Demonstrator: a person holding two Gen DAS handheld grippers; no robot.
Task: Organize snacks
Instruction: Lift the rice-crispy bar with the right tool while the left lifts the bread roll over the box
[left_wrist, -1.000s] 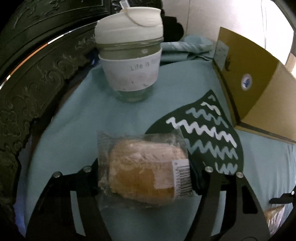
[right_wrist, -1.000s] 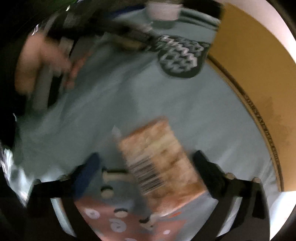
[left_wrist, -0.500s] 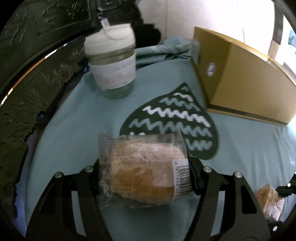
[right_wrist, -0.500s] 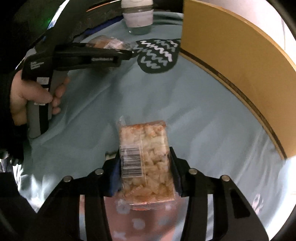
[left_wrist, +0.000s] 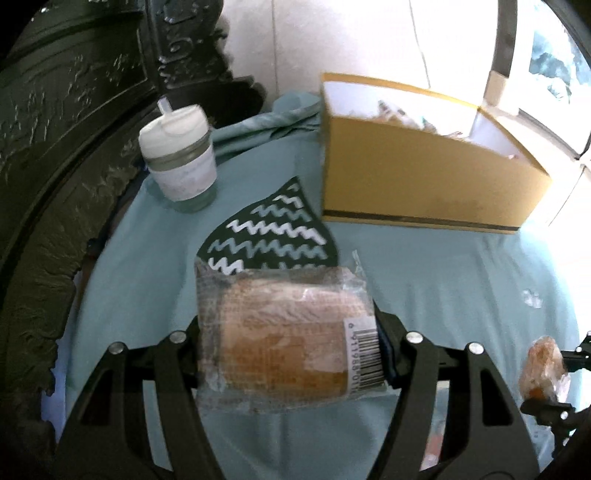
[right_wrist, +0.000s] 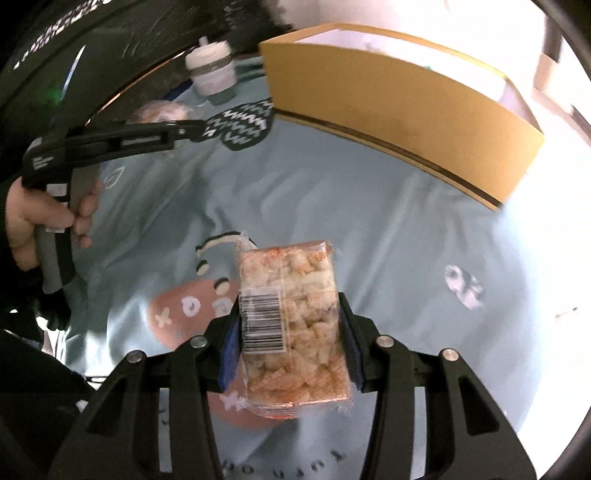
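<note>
My left gripper (left_wrist: 290, 345) is shut on a clear-wrapped brown bread bun (left_wrist: 284, 339) and holds it above the blue cloth. My right gripper (right_wrist: 290, 343) is shut on a clear-wrapped puffed rice bar (right_wrist: 291, 321) with a barcode label. The rice bar also shows at the right edge of the left wrist view (left_wrist: 543, 369). An open yellow cardboard box (left_wrist: 424, 181) stands at the back right, with several items inside; it also shows in the right wrist view (right_wrist: 399, 107). The left gripper with its bun shows at the left of the right wrist view (right_wrist: 155, 129).
A lidded glass cup with a white sleeve (left_wrist: 181, 162) stands at the back left, beside dark carved furniture (left_wrist: 55, 147). A dark leaf-shaped zigzag mat (left_wrist: 273, 232) lies on the blue tablecloth (left_wrist: 443, 295). A pink print (right_wrist: 184, 314) marks the cloth under the right gripper.
Both grippers have risen and pulled back, so the box's open top now shows. The right gripper closed on the rice bar and lifted it off the cloth. The left keeps its bun.
</note>
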